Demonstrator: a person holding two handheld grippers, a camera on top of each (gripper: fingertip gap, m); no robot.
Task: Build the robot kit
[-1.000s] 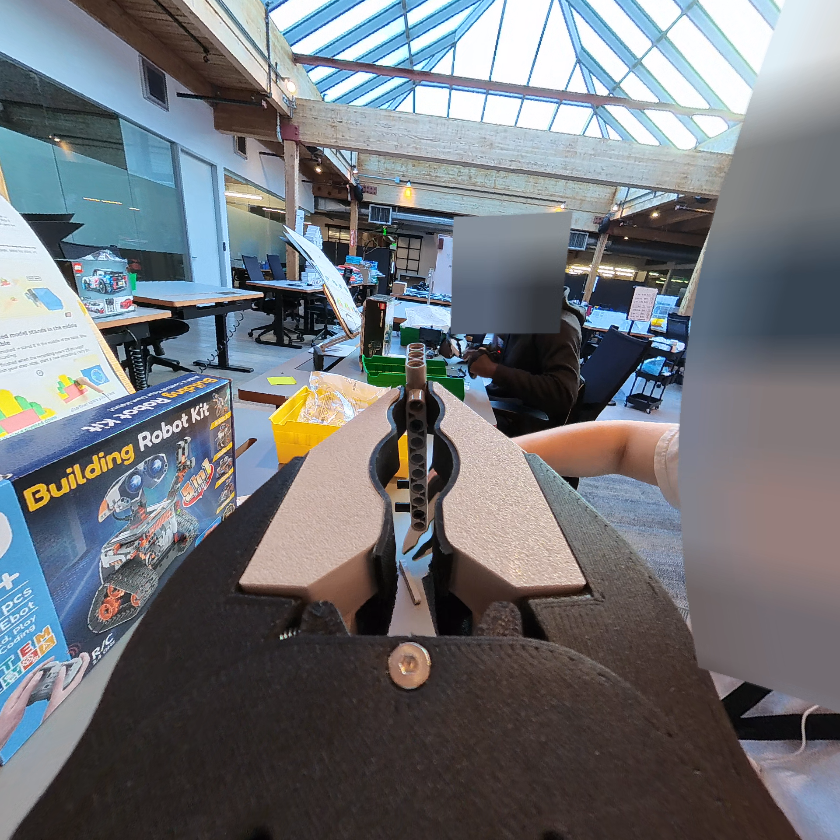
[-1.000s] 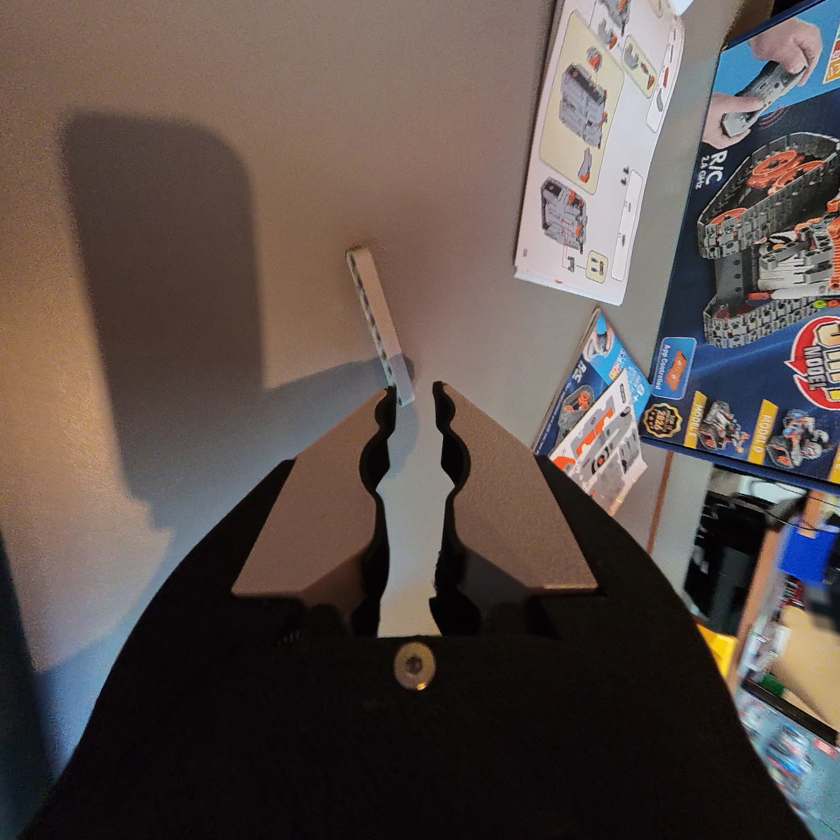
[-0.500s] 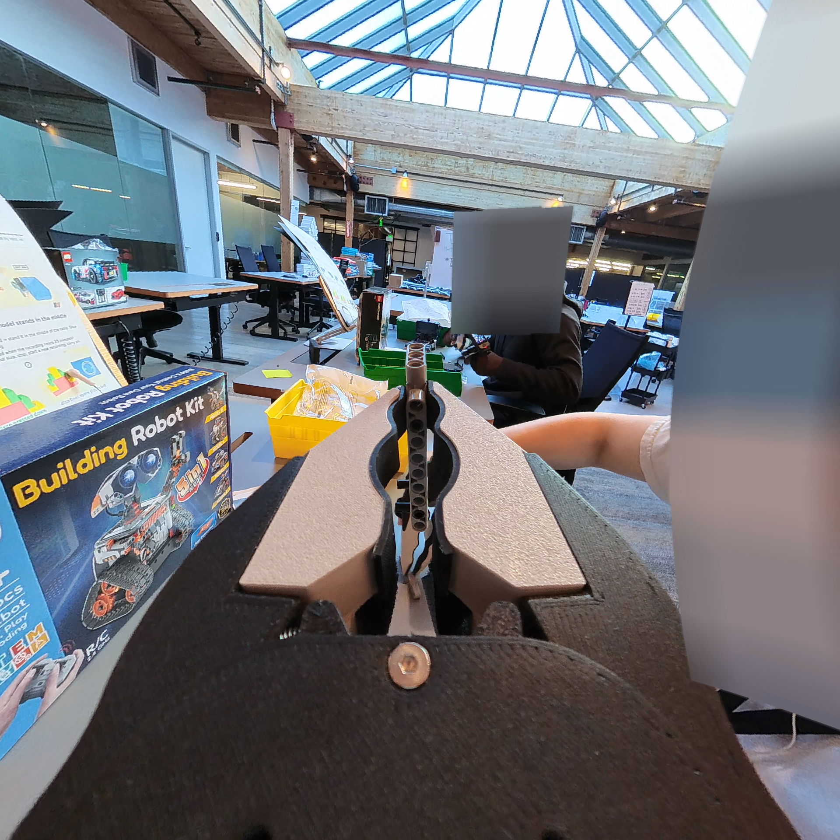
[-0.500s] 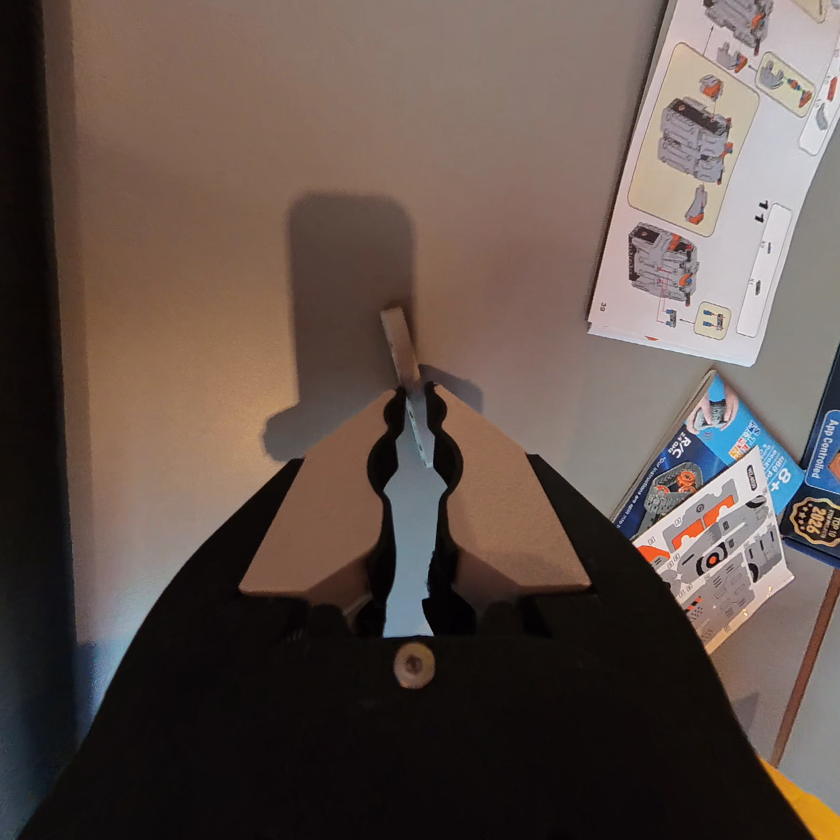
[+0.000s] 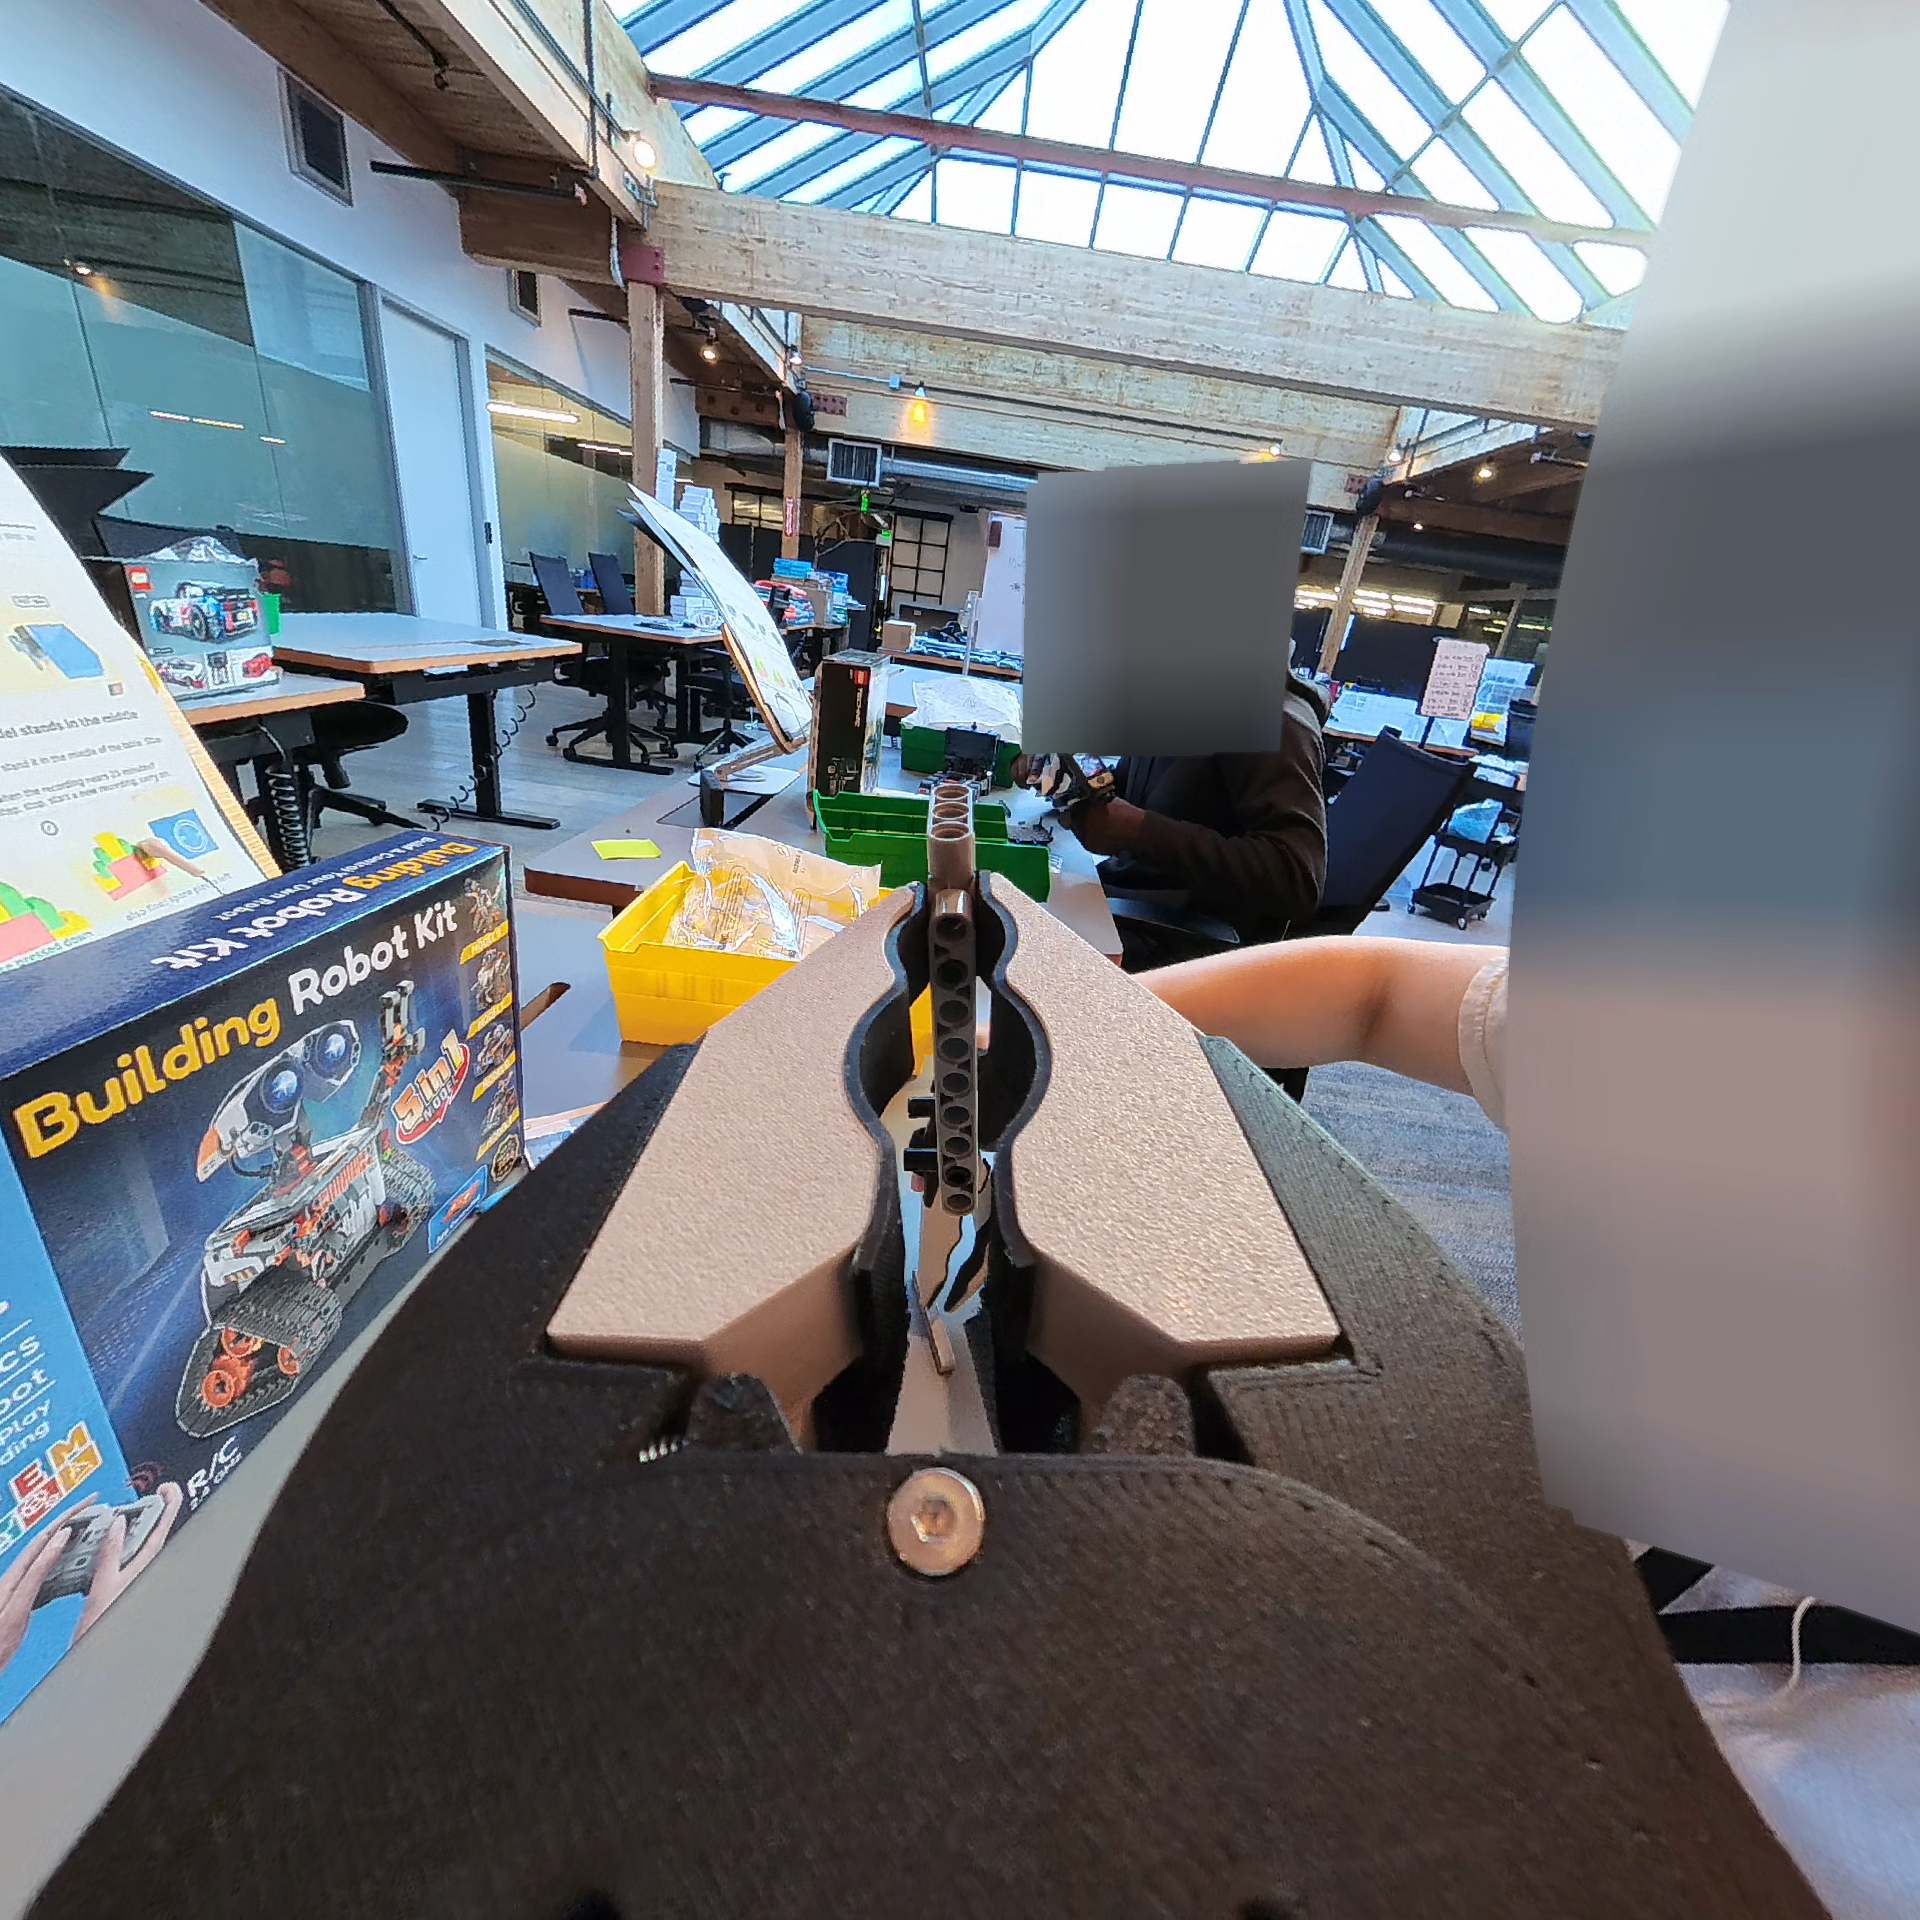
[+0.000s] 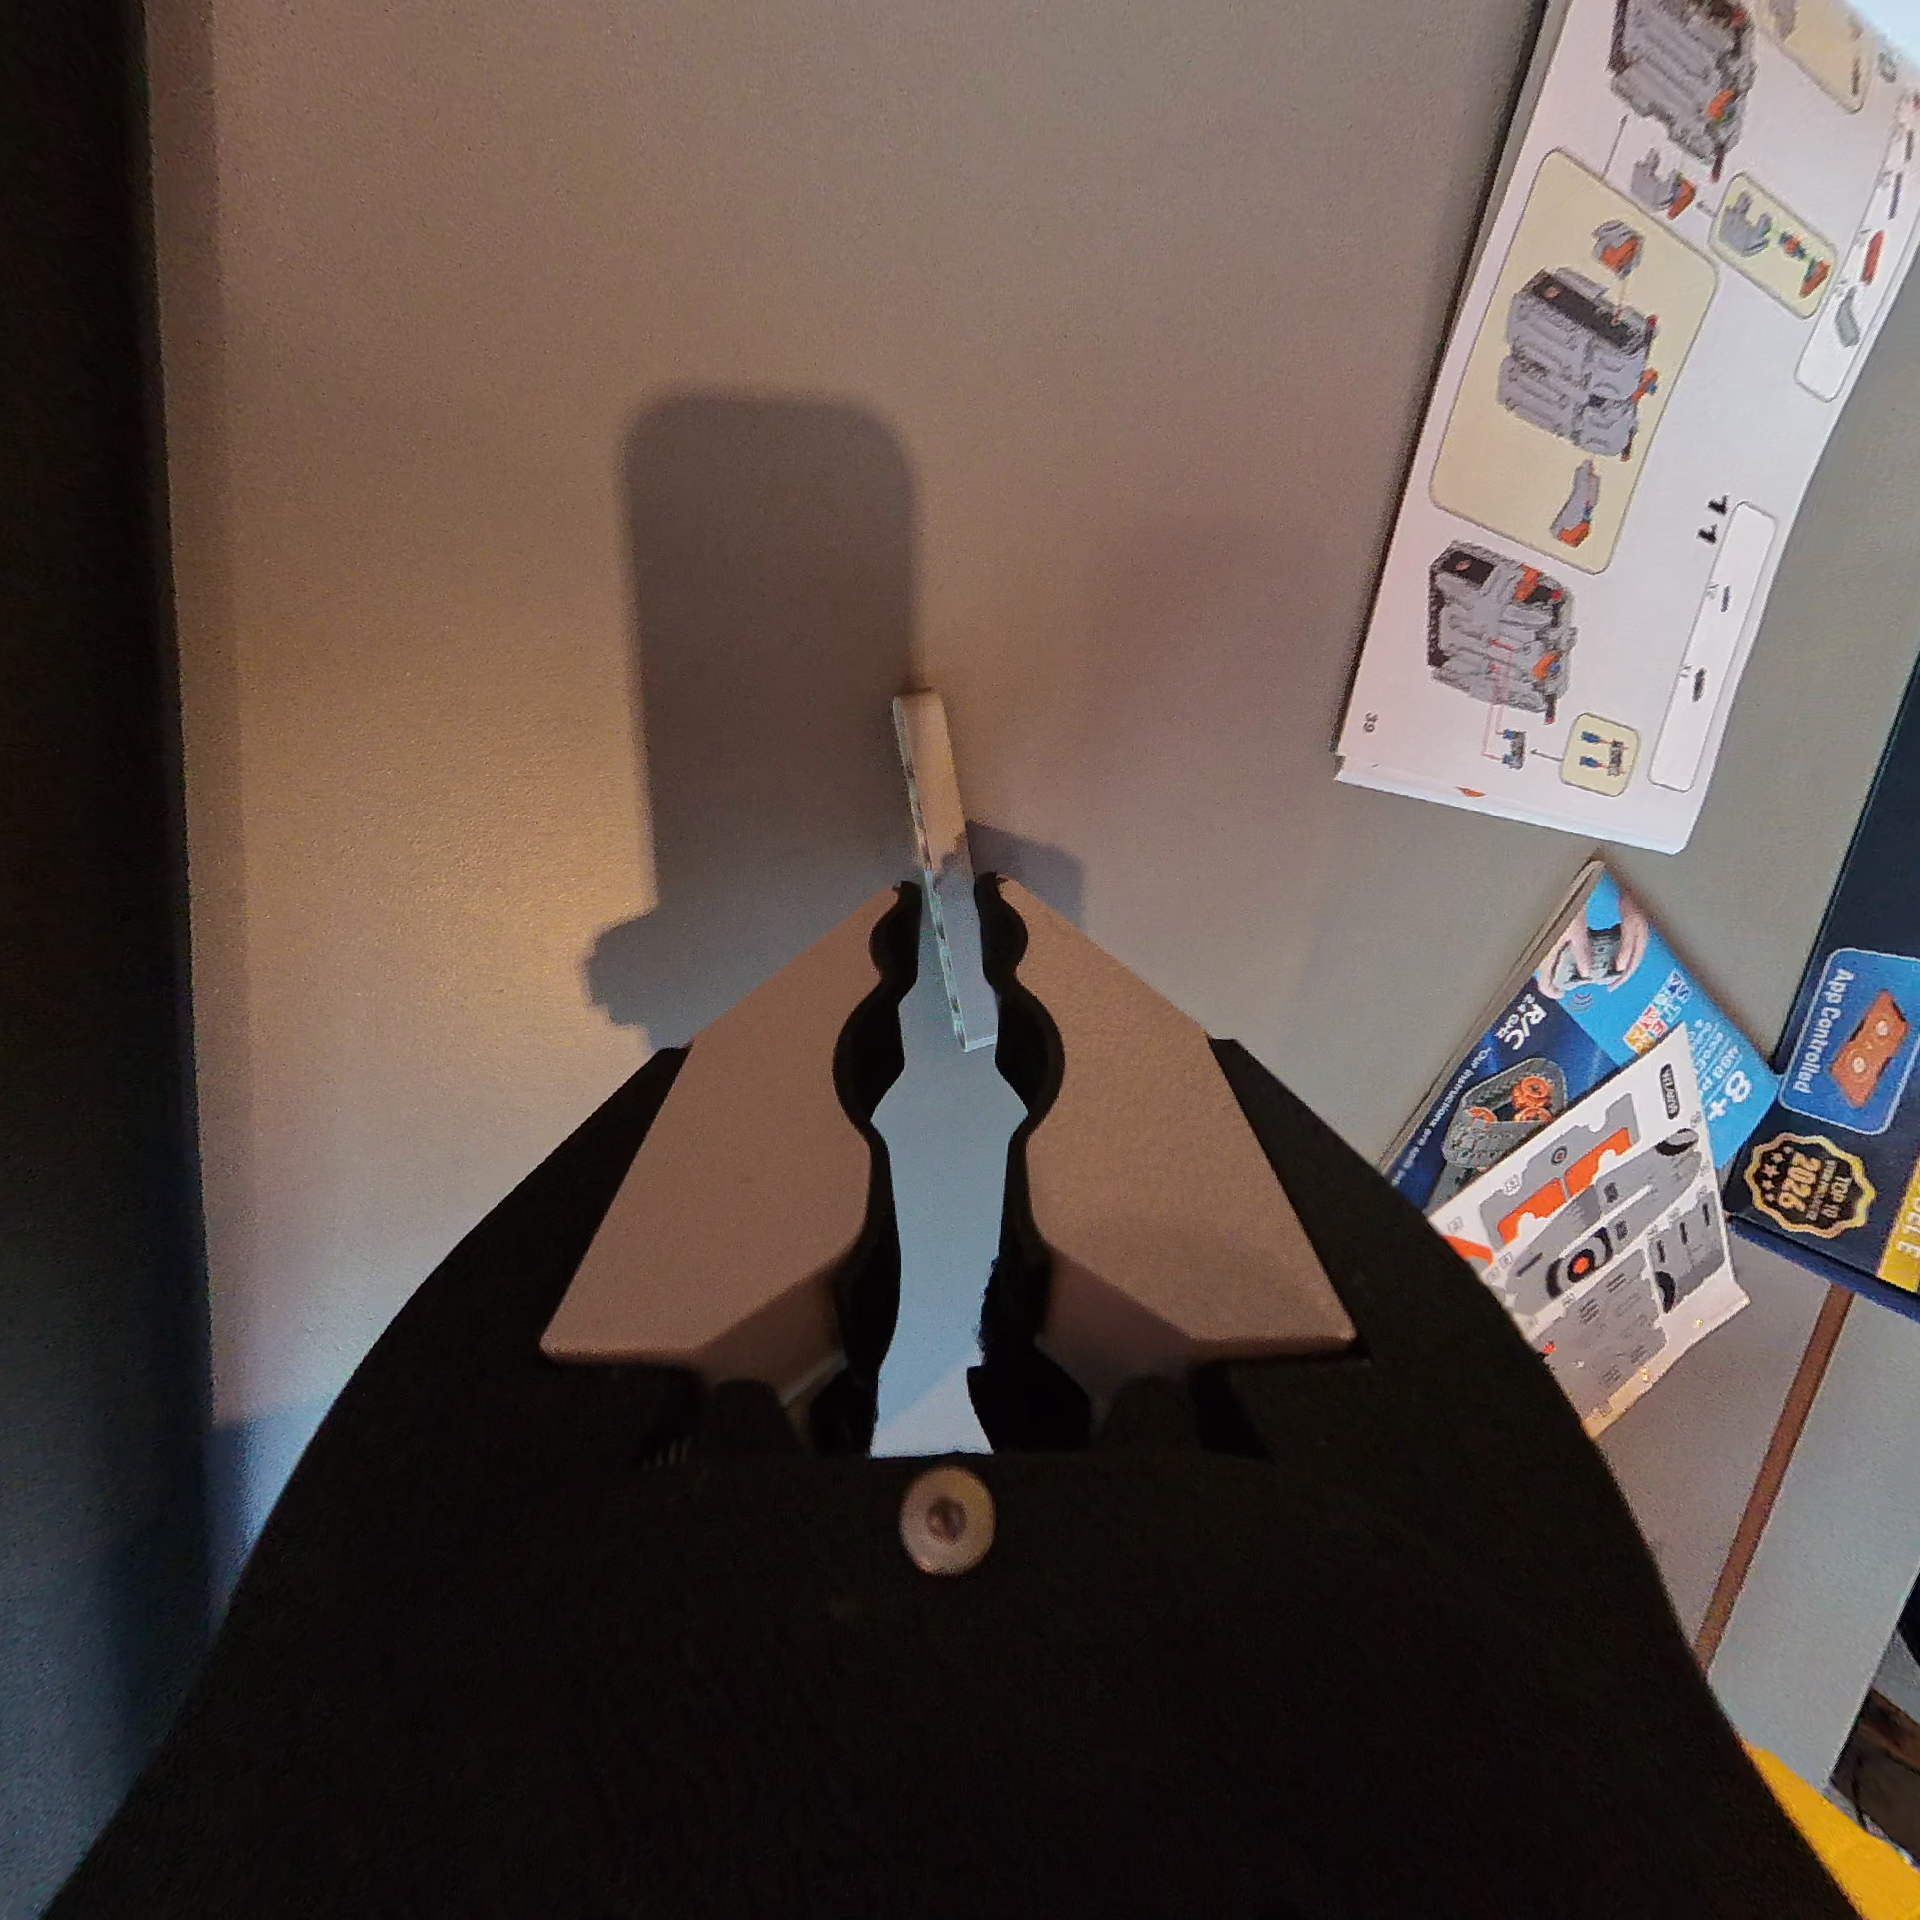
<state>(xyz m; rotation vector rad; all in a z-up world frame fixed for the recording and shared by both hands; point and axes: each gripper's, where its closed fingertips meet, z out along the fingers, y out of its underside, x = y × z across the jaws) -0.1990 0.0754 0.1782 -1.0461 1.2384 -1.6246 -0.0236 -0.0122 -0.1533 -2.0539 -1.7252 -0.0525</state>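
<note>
The dark grey perforated plastic beam (image 5: 954, 1060) stands upright, clamped between the jaws of the left hand-held gripper (image 5: 951, 914); a lighter grey holed piece (image 5: 949, 831) sits at its top, and how the two join is hard to make out. Small dark parts behind the beam are mostly hidden by the fingers. The right hand-held gripper (image 6: 948, 896) is closed narrowly on a pale grey holed strip (image 6: 940, 862), which leans over the bare grey desk (image 6: 520, 416); whether its far end touches the desk cannot be told.

A yellow plastic bin (image 5: 675, 982) beyond the left gripper holds clear crinkled bags (image 5: 769, 894), contents unclear. A green bin (image 5: 894, 831) stands behind it. A blue printed robot-kit box (image 5: 239, 1122) is to the left, cut off at the edge. An open instruction booklet (image 6: 1600, 436), a small blue leaflet (image 6: 1590, 1039) and a sticker sheet (image 6: 1590, 1247) lie right of the right gripper. A bare forearm (image 5: 1309, 997) reaches in from the right.
</note>
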